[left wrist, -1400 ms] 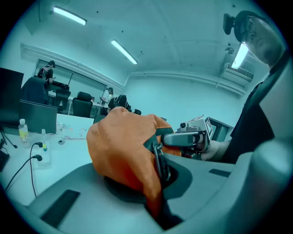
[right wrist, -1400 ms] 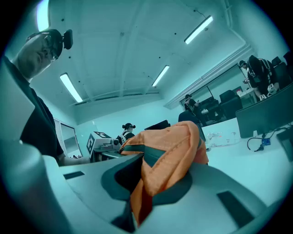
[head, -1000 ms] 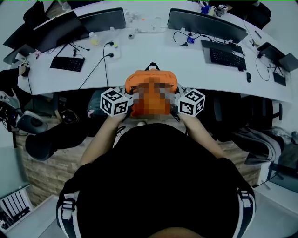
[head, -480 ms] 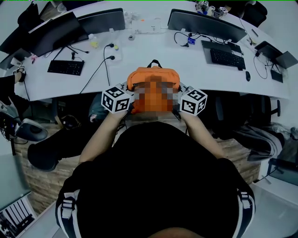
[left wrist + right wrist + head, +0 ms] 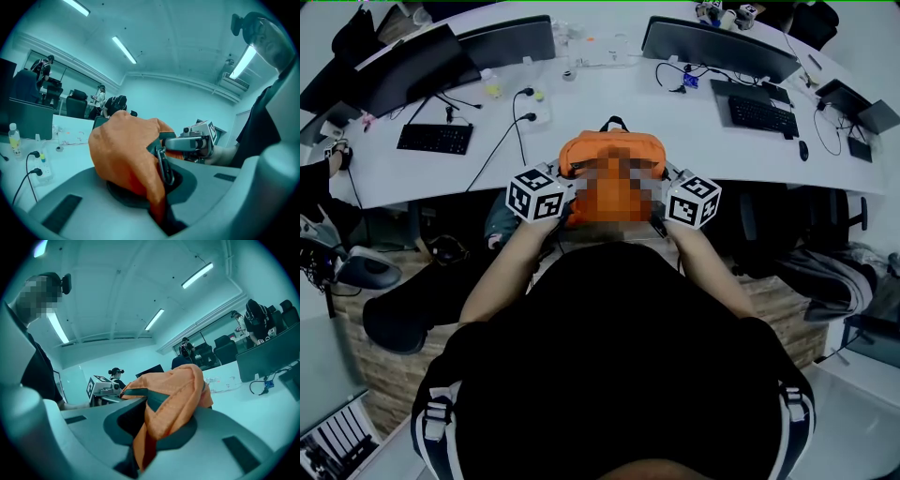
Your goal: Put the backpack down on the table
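White office table (image 5: 609,103) ahead, forearms (image 5: 502,277) reaching forward, left gripper (image 5: 558,203) and right gripper (image 5: 666,203) each pinching the orange backpack (image 5: 609,150)

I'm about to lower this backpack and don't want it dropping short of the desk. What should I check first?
1. Left gripper shut on backpack fabric: ok.
2. Right gripper shut on fabric: ok.
3. Bare table straight ahead of the backpack: ok.
4. Black cable lies left of that spot: ok.
5. Backpack's bottom past the table edge: cannot tell.
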Motion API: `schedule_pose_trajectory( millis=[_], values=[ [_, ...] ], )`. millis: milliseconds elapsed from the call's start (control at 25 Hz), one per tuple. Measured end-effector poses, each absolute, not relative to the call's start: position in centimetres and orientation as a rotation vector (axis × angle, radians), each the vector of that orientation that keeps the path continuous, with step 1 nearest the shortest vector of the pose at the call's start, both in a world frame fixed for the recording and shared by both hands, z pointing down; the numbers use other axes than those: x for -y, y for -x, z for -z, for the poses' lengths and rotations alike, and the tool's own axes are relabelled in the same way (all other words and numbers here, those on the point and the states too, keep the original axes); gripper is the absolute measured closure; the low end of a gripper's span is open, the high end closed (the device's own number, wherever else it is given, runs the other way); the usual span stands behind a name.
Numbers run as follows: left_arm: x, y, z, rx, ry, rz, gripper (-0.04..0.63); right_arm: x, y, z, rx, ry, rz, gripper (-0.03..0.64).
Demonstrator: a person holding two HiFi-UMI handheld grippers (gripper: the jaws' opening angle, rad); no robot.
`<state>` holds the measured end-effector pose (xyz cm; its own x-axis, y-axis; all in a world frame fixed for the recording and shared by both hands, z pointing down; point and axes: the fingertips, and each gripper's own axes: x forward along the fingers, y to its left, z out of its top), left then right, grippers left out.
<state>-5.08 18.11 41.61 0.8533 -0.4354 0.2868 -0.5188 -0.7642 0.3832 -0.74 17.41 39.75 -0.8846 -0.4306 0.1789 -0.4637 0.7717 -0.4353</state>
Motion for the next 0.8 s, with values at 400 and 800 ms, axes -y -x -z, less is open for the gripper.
schedule_pose_trajectory(
  millis=[400,800],
  values=[
    [-15.9,5.2,-42.4,0.702,-2.555,-0.285,0.552,-15.3,0.9,-40.7,2.901,-0.723,-0.794,0.555],
    [-11.9,4.0,-42.4,0.723,-2.543,-0.279,0.552,-11.0,-0.3,-40.7,2.913,-0.699,-0.79,0.555]
  ],
)
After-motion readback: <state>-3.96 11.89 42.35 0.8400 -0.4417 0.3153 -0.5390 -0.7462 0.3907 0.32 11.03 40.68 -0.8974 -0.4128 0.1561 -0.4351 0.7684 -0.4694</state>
